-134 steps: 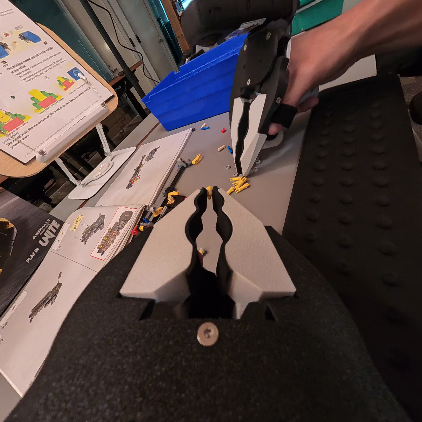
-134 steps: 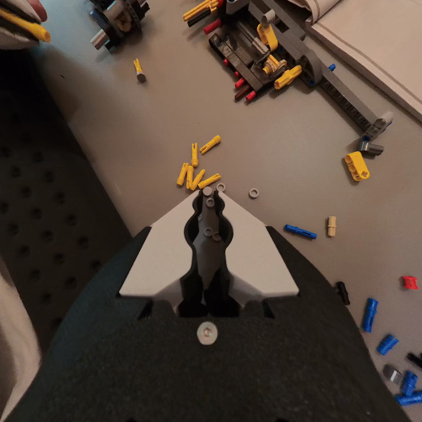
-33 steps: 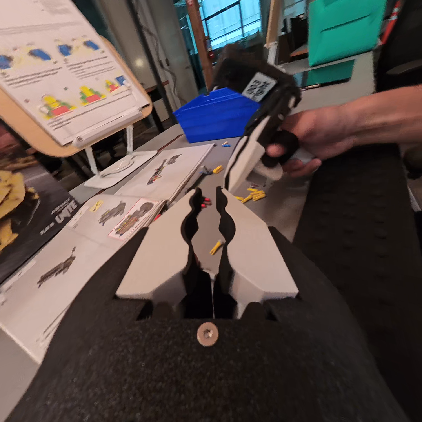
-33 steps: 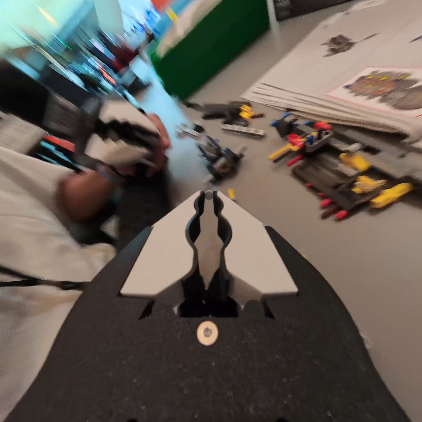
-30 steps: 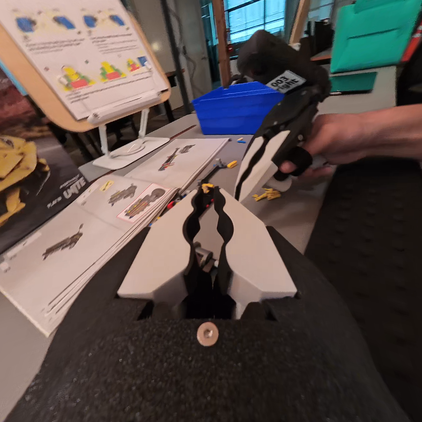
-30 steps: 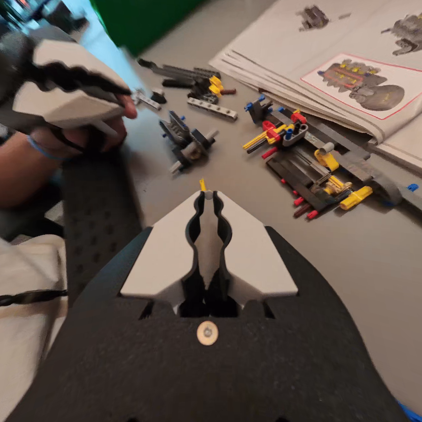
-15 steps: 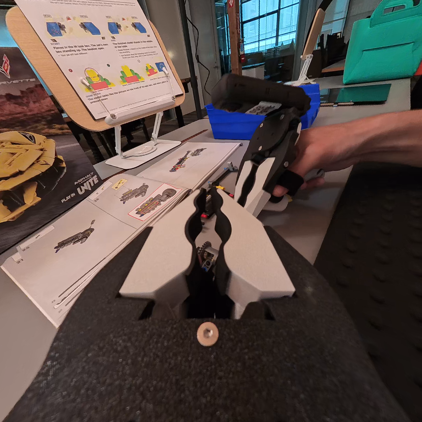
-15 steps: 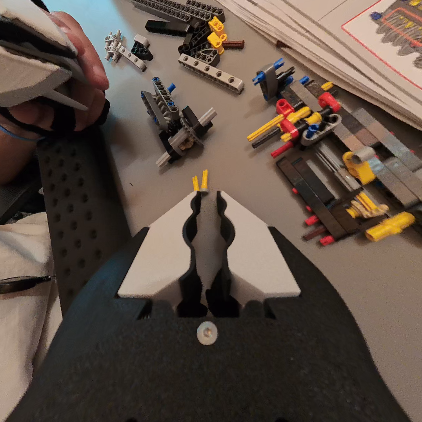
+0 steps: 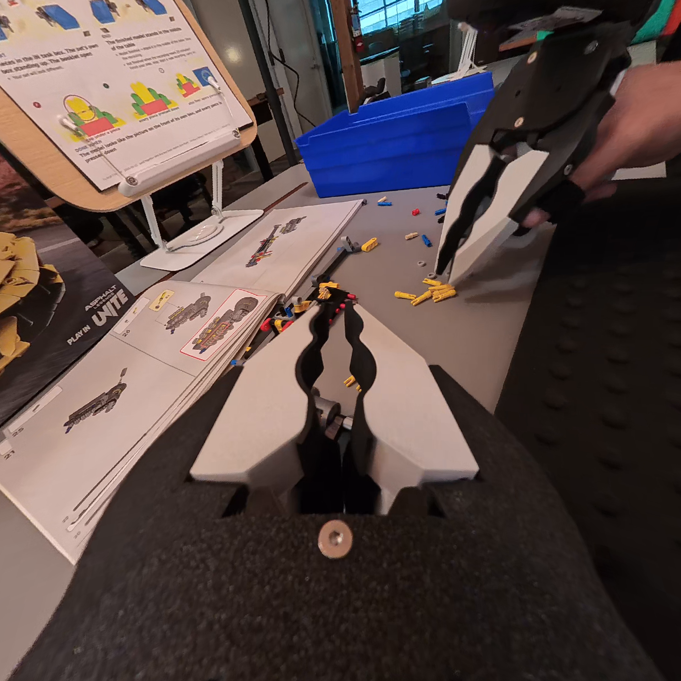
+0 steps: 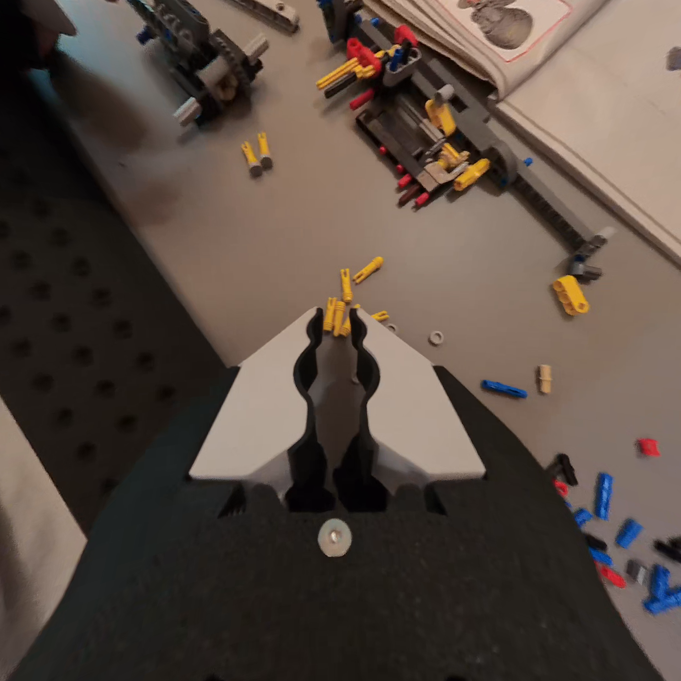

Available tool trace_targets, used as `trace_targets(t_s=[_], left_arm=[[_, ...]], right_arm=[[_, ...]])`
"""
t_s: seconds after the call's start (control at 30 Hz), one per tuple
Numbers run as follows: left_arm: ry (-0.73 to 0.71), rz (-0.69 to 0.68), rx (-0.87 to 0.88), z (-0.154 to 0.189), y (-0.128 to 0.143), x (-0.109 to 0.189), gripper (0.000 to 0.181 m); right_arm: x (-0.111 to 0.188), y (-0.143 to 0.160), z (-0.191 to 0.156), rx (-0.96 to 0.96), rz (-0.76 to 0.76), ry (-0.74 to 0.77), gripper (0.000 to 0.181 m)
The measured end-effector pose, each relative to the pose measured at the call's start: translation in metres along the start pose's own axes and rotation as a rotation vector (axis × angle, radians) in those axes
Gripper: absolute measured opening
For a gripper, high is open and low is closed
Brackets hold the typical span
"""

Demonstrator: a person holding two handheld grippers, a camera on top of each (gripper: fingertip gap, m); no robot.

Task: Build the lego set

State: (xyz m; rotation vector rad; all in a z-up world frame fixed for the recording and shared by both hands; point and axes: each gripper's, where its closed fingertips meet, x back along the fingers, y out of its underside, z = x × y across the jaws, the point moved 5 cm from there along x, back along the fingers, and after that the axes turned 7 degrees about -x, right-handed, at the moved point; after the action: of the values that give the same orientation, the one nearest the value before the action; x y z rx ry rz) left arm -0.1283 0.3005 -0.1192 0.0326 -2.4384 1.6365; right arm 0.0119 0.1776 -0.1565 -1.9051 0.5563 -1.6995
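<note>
The right gripper [image 10: 334, 313] has its tips down on the grey table [image 10: 258, 236], open a narrow bit around the little pile of yellow pins [image 10: 337, 320], probably so it can pinch just one. The left gripper [image 9: 334, 313] hangs above the table, also open a narrow bit and holding nothing; the small gear assembly [image 10: 206, 70] sits under it, at 11 o'clock from the pile. Two pins with grey ends [image 10: 257, 154] lie side by side between them, likely ready to push in, and the instruction booklet [image 9: 177, 331] lies open at 10 o'clock from the left gripper so its pictures are easy to see.
</note>
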Motion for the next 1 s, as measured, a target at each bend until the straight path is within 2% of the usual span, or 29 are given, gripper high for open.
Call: trace_targets(t_s=[0.1,0.23,0.43,0.53,0.73,1.0], left_arm=[[0.001,0.001,-0.008,0.001,0.0,0.0,0.006],[0.002,-0.002,-0.003,0.001,0.0,0.0,0.006],[0.0,-0.006,0.008,0.0,0.001,0.001,0.005],[-0.001,-0.009,0.012,0.0,0.001,0.001,0.005],[0.006,-0.032,-0.003,0.002,0.003,-0.002,0.005],[0.029,-0.042,0.055,0.003,0.001,-0.005,0.004]], right_arm=[[-0.001,0.006,0.004,-0.019,-0.037,0.009,0.013],[-0.002,0.005,0.007,-0.033,-0.015,0.002,0.012],[0.011,0.013,0.041,-0.083,-0.023,0.074,0.013],[0.014,0.017,0.038,-0.09,-0.015,0.006,0.018],[0.005,0.01,0.031,-0.059,0.021,-0.003,0.016],[-0.008,0.012,0.034,-0.02,-0.012,-0.031,0.015]])
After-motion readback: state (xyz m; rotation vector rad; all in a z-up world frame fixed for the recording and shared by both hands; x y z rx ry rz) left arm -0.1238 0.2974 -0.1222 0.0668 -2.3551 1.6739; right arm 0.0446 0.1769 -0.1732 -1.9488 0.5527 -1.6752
